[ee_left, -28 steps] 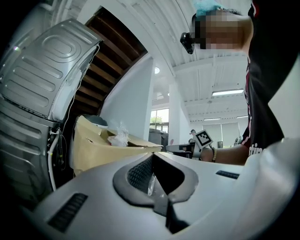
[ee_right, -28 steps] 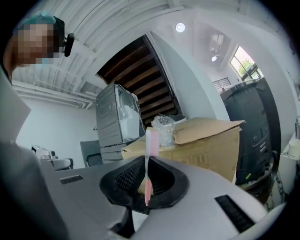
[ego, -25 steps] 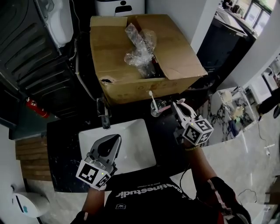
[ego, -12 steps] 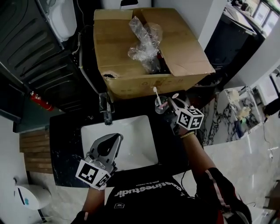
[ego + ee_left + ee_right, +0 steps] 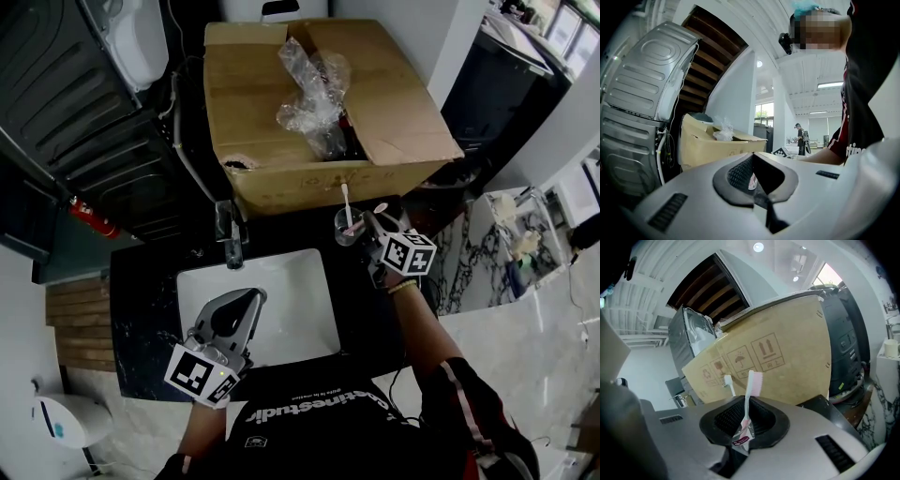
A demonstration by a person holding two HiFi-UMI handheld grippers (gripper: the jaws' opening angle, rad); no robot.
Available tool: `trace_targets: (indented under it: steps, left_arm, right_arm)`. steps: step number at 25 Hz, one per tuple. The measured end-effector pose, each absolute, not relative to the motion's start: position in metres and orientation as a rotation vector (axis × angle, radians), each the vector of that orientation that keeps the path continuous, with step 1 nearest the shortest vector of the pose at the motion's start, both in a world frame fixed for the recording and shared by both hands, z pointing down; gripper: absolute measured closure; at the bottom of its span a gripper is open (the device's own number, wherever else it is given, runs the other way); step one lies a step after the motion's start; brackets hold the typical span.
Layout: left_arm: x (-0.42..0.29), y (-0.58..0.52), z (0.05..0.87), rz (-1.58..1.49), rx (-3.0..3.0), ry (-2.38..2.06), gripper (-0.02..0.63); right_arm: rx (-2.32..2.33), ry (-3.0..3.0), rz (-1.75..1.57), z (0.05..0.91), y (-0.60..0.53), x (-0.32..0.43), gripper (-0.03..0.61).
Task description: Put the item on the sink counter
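A pink toothbrush (image 5: 749, 397) with a small label at its base stands upright between the jaws of my right gripper (image 5: 743, 427). The jaws still pinch its handle and are opening slightly. In the head view the right gripper (image 5: 377, 218) sits over the black sink counter (image 5: 145, 291), just right of a clear cup (image 5: 348, 229). The cup holds a white toothbrush (image 5: 345, 201). My left gripper (image 5: 249, 300) hovers shut over the white basin (image 5: 291, 281) with nothing in it. Its closed tips show in the left gripper view (image 5: 753, 158).
A big open cardboard box (image 5: 272, 141) with crumpled plastic wrap (image 5: 314, 94) stands right behind the counter. A chrome faucet (image 5: 229, 239) is at the basin's back edge. A dark ribbed appliance (image 5: 75, 122) and a red fire extinguisher (image 5: 90, 218) lie to the left.
My right gripper has moved left and farther back, closer to the cup, still carrying the pink toothbrush. The left gripper has stayed over the basin.
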State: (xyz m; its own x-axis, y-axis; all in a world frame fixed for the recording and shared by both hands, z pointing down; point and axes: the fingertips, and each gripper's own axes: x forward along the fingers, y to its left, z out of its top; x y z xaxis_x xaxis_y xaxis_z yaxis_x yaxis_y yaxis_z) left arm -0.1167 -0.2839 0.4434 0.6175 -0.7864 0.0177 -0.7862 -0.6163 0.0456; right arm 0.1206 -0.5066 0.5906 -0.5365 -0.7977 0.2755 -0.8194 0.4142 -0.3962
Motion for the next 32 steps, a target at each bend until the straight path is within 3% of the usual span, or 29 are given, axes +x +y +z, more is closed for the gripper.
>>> trace_targets:
  steps: [4,10,22,32]
  left_arm:
    - [-0.116,-0.284,0.442,-0.008,2.785,-1.353,0.598]
    - [-0.118,-0.282,0.439,-0.023,2.784,-1.366,0.598]
    - [-0.116,-0.28,0.427,-0.093,2.812,-1.361,0.598]
    - [-0.107,-0.279,0.413,-0.141,2.857,-1.339,0.598]
  right_arm:
    - [1.484,-2.599,0.727,0.592,-0.508,0.121,0.518]
    - [1.492,-2.574,0.711,0.594,-0.5,0.125,0.426]
    - [1.492,-2.556,0.383,0.545,-0.449,0.132,0.423]
    - [1.263,-2.828,0.092,0.437,-0.362,0.051,0.436]
